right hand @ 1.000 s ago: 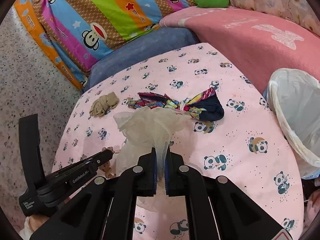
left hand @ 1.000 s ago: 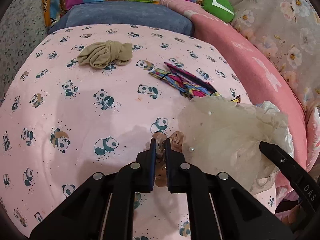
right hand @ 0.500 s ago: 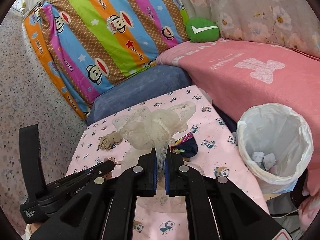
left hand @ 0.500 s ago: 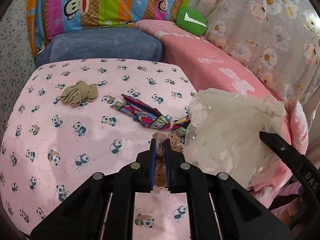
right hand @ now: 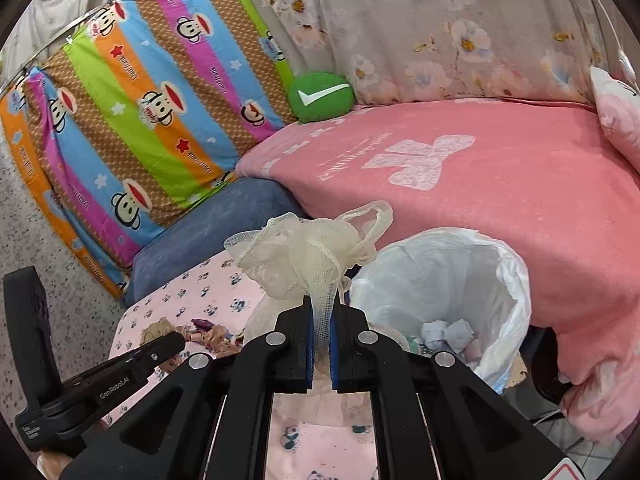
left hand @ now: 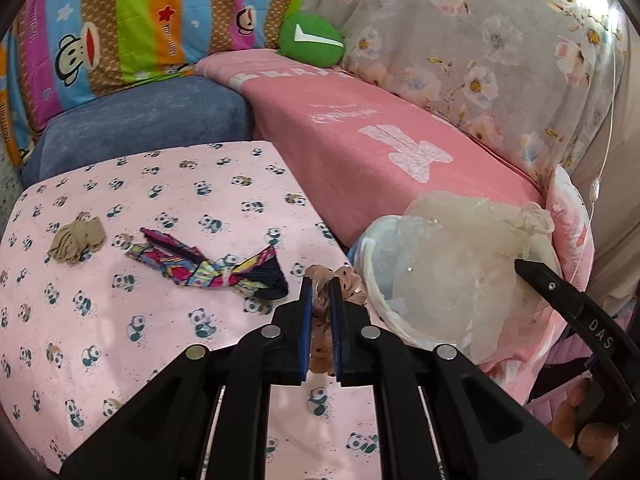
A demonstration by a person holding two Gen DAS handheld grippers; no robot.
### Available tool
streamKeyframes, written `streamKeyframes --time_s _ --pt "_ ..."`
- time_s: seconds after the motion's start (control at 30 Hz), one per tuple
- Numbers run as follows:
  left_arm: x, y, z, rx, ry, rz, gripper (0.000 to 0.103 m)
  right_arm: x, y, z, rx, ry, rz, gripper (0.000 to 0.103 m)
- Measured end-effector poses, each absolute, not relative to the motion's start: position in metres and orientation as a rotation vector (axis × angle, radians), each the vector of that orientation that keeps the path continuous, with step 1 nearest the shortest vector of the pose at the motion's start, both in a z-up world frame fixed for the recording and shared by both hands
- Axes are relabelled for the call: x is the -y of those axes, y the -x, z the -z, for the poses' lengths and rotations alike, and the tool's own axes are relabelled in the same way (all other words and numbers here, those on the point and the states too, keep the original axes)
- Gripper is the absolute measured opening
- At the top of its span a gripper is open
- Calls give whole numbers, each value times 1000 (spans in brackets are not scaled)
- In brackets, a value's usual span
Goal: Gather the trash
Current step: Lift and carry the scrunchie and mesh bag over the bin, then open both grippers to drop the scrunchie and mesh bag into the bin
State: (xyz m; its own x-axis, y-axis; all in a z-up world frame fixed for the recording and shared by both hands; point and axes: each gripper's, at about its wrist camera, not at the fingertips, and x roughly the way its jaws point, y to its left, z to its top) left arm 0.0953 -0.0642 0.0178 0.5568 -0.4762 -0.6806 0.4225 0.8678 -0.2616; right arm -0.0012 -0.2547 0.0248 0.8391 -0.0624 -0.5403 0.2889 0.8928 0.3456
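My right gripper (right hand: 321, 312) is shut on a cream mesh fabric bundle (right hand: 308, 252) and holds it in the air just left of the trash bin (right hand: 516, 280), which has a white liner and some crumpled paper inside. In the left wrist view the mesh bundle (left hand: 452, 280) hangs in front of the bin (left hand: 368, 264). My left gripper (left hand: 320, 292) is shut on a small peach frilly fabric piece (left hand: 348, 280), above the panda-print surface (left hand: 160, 320) near its right edge.
On the panda-print surface lie a multicoloured cloth strip (left hand: 212, 268) and a knotted tan stocking (left hand: 78, 240). A pink blanket (left hand: 380, 148) covers the sofa behind the bin. A green cushion (left hand: 312, 40) and striped monkey-print pillows (left hand: 140, 20) stand at the back.
Both grippers have risen and swung right with their loads. The mesh bundle went from over the panda-print surface to beside the bin. The bin now sits close in the right wrist view.
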Motion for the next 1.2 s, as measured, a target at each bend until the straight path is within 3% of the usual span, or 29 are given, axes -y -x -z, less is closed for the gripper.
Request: streamKeyframes --time_s 0.63,0.73,0.8,0.9,1.07,1.2 --pt "204 -117 0 -865 -16 712 12 348 -7 8 -608 -438 409 6" --pt "209 -124 5 -869 -11 699 18 354 -17 12 -615 -439 410 13" --pt "207 -130 8 -878 -9 675 34 357 -22 13 -612 -450 408 17" --pt "200 -136 11 -876 7 644 44 358 -29 13 -605 -457 411 32" --pt "182 -142 13 -880 30 608 48 348 -33 8 -592 -439 407 44" --pt "165 -143 12 -875 49 580 48 336 -33 6 -597 -430 385 45"
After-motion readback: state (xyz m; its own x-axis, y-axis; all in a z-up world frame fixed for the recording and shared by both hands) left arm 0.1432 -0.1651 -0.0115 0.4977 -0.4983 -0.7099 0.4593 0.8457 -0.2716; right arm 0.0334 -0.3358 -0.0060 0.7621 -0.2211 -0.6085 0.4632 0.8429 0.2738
